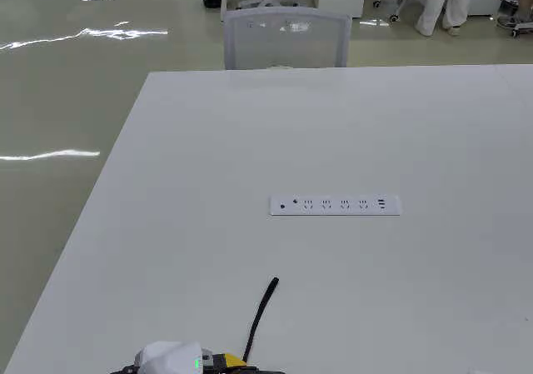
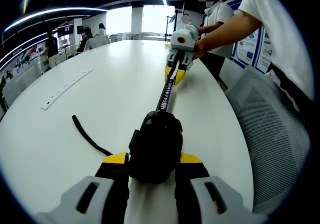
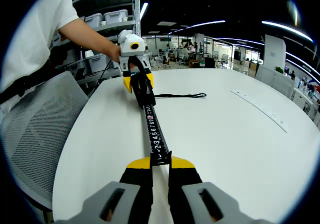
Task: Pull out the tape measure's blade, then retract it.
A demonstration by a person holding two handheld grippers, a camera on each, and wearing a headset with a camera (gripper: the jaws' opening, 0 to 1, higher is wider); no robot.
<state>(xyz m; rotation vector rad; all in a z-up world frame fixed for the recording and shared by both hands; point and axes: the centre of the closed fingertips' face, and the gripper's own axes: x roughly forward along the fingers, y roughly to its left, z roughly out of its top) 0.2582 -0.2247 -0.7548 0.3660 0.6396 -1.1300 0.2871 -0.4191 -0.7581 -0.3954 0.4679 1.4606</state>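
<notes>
The black tape measure [image 2: 156, 144] sits between the yellow-tipped jaws of my left gripper [image 2: 153, 159], which is shut on its case. Its blade [image 2: 166, 92] runs out straight over the white table to my right gripper [image 2: 175, 74]. In the right gripper view, the right gripper [image 3: 160, 161] is shut on the blade's end. The numbered blade [image 3: 152, 129] leads back to the case [image 3: 144, 92] in the left gripper [image 3: 137, 82]. The case's black wrist strap [image 3: 180, 95] lies loose on the table. In the head view the strap [image 1: 262, 316] comes out beside the left gripper [image 1: 196, 362] at the bottom edge.
A white power strip [image 1: 335, 205] lies flat mid-table. A grey mesh chair [image 1: 286, 39] stands at the table's far edge, and another mesh chair [image 2: 270, 134] is beside the person at the near edge. People and office chairs are in the background.
</notes>
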